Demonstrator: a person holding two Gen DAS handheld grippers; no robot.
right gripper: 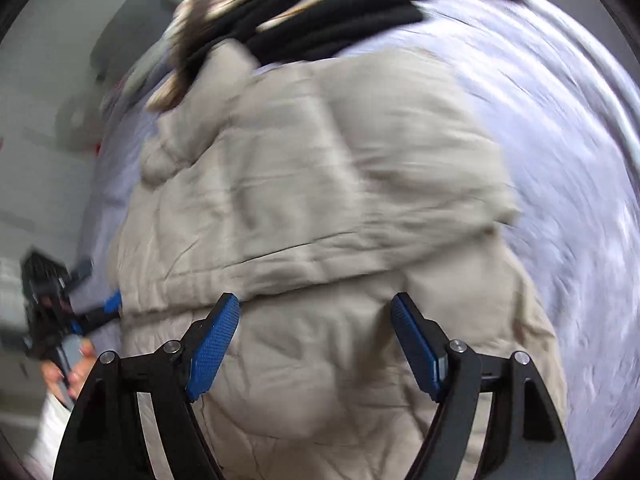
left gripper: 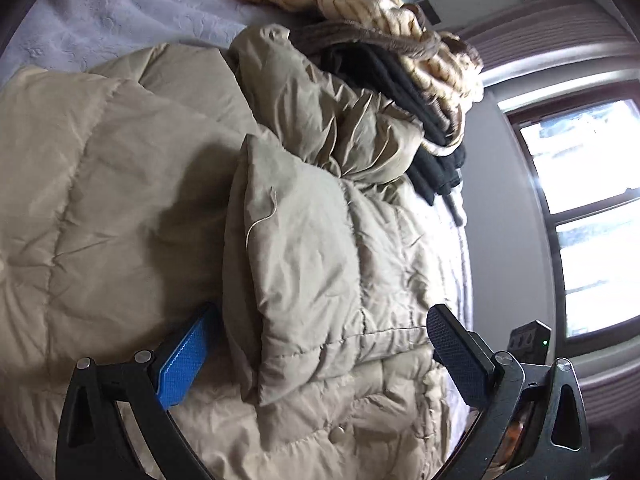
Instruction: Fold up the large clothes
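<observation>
puffer jacket: lies on bed blanket, beside dark folded clothes | soft, bulky, light, probably slippery; grasp hem or sleeve cuff | left gripper: jaws open, empty | right gripper: jaws open, empty

Right view motion-blurred; beige jacket bottom cut off.

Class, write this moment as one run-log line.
task: fold coat | left claw: open, over coat | right claw: open, nothing held | bed: coat lying on it
</observation>
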